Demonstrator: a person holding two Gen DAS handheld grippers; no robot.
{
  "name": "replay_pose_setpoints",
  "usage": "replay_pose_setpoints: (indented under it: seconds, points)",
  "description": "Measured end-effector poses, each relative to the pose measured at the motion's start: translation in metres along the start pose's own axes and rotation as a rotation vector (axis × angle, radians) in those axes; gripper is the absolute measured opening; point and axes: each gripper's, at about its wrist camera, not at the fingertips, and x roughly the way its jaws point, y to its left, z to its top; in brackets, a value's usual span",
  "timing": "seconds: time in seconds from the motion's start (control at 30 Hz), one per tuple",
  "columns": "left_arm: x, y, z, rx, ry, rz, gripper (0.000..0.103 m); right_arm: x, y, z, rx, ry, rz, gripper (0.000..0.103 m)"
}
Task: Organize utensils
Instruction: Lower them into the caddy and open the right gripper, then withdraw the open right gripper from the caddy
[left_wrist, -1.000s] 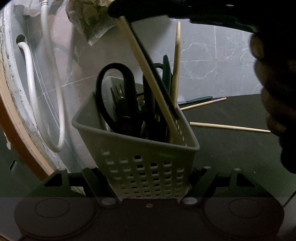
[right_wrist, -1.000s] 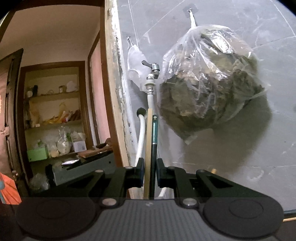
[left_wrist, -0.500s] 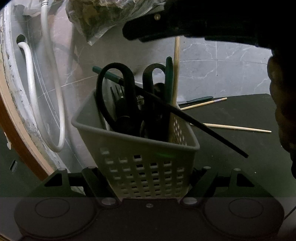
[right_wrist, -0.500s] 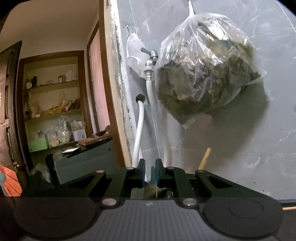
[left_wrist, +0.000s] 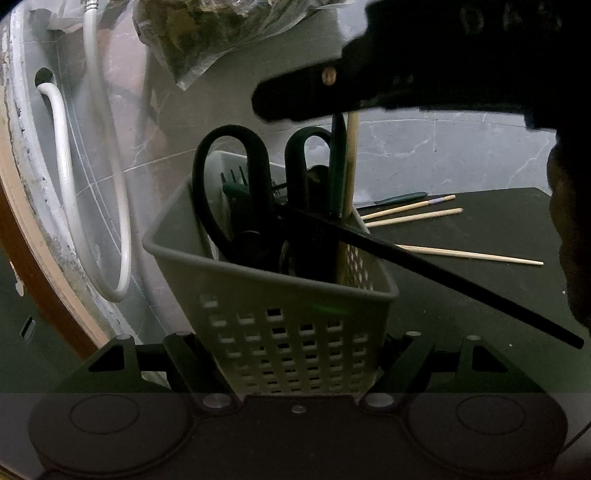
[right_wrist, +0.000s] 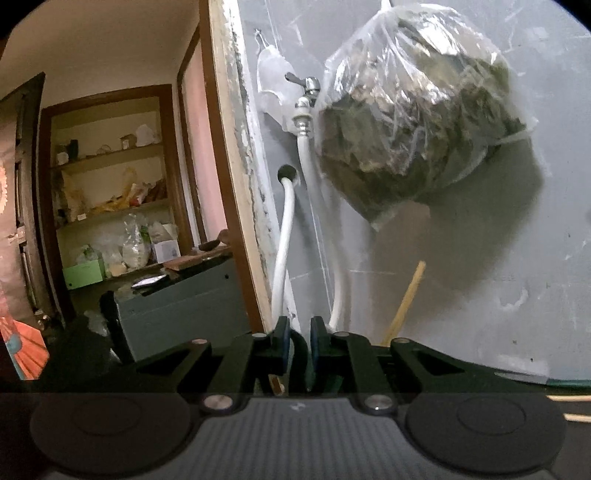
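My left gripper is shut on the grey perforated basket, one finger on each side wall. Black scissors, a fork, a green handle and an upright wooden chopstick stand in the basket. A black chopstick lies slanted across its rim, its tip sticking out to the lower right. My right gripper hovers just above the basket as a dark shape. In the right wrist view its pads stand a narrow gap apart with nothing between them. The wooden chopstick rises just beyond them.
Three loose wooden chopsticks and a green-handled utensil lie on the dark counter behind the basket. A bag of greens hangs on the tiled wall beside a tap and white hoses. A person's hand is at the right edge.
A second ago my right gripper held a wooden and a black chopstick over the basket. Both have left its fingers; the black one has slid down across the rim. The basket has not moved.
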Motion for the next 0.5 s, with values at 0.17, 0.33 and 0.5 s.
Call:
replay_pose_setpoints:
  seconds: [0.17,0.33,0.5]
  points:
    - [0.0,0.0,0.0,0.002,0.0,0.001,0.079,-0.017,-0.001,0.015,-0.016,-0.063,-0.018,0.038]
    - [-0.001,0.0,0.0,0.0,0.003,0.0,0.079,-0.046,-0.02,0.034,-0.031,-0.113,-0.096,0.076]
    - [0.0,0.001,0.0,-0.008,0.006,0.004,0.079,-0.063,-0.061,0.037,-0.074,-0.04,-0.2,0.095]
